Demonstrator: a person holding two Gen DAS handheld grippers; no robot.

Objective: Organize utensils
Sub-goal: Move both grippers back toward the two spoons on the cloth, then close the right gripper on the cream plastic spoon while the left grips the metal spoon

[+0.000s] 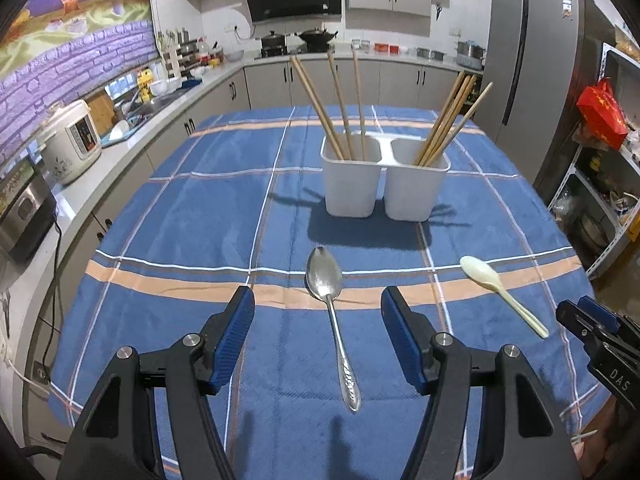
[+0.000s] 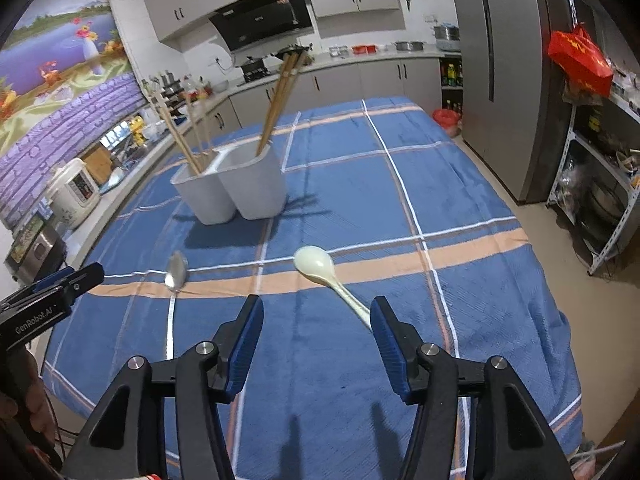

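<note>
Both claws, left [image 1: 318, 306] and right [image 2: 316, 316], are hanging apart, empty; shiny metal spoon [image 1: 334, 320] and cream plastic spoon [image 2: 330, 280] are lying on plaid cloth [image 1: 180, 208] near white twin bin [image 1: 384, 184].

The counter [image 1: 200, 208] is covered by a blue cloth crossed with white lines and peach bands. On it are seen a shiny silver metal spoon [image 1: 332, 308], a pale cream plastic spoon [image 1: 496, 288], and a white two-compartment holder [image 1: 384, 188] filled with tan wooden chopsticks [image 1: 340, 108]. Each hand-held gripper [image 1: 318, 328] [image 2: 316, 330] is made of black plastic and fitted with ribbed blue pads [image 1: 236, 332].
</note>
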